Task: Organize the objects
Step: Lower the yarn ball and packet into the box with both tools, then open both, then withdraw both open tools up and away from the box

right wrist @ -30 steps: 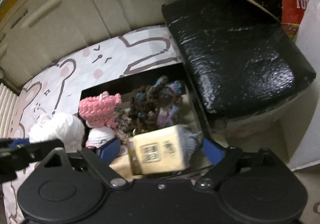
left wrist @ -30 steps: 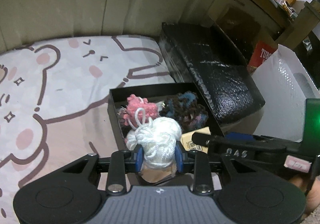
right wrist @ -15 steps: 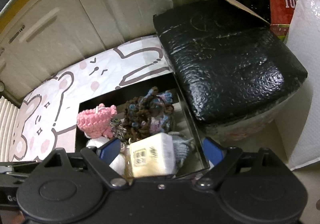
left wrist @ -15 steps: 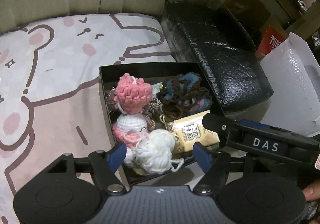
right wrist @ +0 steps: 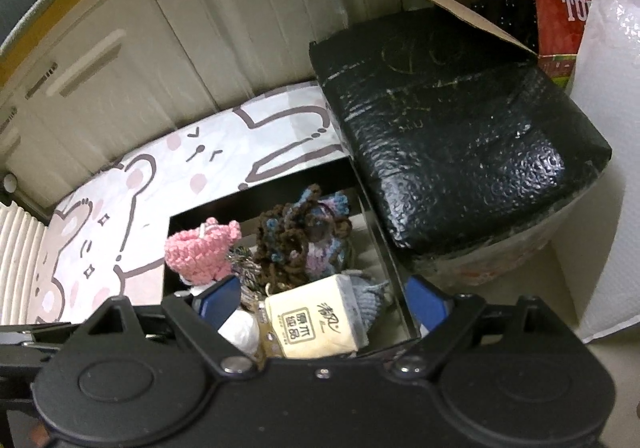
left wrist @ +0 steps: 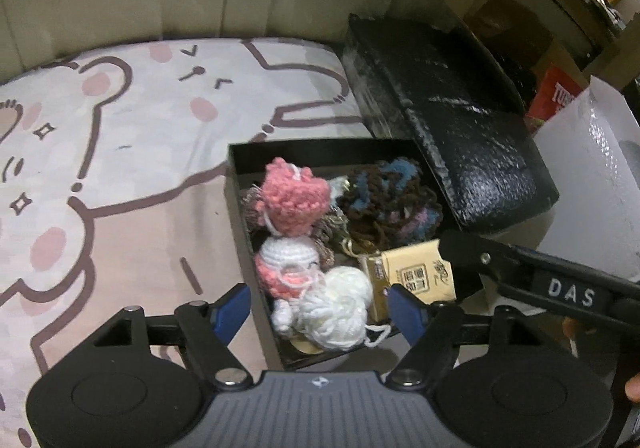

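A black open box (left wrist: 240, 207) sits on a cartoon-print mat. In it lie a white yarn ball (left wrist: 338, 308), a pink and white crochet doll (left wrist: 292, 203), a dark multicolour yarn piece (left wrist: 390, 199) and a yellow packet (left wrist: 416, 276). My left gripper (left wrist: 320, 308) is open and empty, just above the white ball. My right gripper (right wrist: 322, 302) is open and empty over the box, above the yellow packet (right wrist: 316, 322). The pink doll (right wrist: 200, 252), dark yarn (right wrist: 300, 240) and box wall (right wrist: 376, 232) also show in the right wrist view.
A large black wrapped package (left wrist: 448, 119) lies right of the box, also in the right wrist view (right wrist: 452, 127). A white bubble mailer (right wrist: 608, 151) and a red carton (right wrist: 560, 15) stand at the far right. Cabinet doors (right wrist: 260, 15) run behind the mat (left wrist: 120, 151).
My left gripper opened and let go of the white yarn ball, which now lies in the box. Both grippers have drawn back a little from the box.
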The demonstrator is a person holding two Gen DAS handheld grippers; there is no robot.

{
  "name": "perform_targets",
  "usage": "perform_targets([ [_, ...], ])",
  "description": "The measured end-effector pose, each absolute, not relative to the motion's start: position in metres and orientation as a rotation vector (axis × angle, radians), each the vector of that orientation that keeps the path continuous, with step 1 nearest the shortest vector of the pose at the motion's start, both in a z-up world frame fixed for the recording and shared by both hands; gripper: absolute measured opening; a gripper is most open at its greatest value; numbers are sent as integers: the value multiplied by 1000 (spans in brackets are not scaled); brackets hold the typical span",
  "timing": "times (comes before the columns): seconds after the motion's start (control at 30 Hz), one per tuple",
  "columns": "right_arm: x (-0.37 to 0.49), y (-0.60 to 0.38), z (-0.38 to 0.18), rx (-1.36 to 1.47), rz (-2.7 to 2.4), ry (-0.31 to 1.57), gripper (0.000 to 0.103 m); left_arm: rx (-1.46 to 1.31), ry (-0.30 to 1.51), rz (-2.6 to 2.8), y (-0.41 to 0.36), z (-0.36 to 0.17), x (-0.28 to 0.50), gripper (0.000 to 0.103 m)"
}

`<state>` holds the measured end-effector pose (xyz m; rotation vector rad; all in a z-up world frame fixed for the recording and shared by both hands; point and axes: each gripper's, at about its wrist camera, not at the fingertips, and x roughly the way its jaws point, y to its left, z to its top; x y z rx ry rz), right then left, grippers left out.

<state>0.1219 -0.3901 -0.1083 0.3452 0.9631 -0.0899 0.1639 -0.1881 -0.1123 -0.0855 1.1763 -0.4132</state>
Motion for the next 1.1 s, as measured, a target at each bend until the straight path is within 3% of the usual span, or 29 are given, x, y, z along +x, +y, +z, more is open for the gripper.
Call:
perform_targets([
  [0.4,98,-372,-71,285,-82,912,97,-2,1087,-347,-162,-78,147,101],
  [1.1,20,-331,-5,117,-46,881,101,57,952,-316,-105,-8,65,101],
])
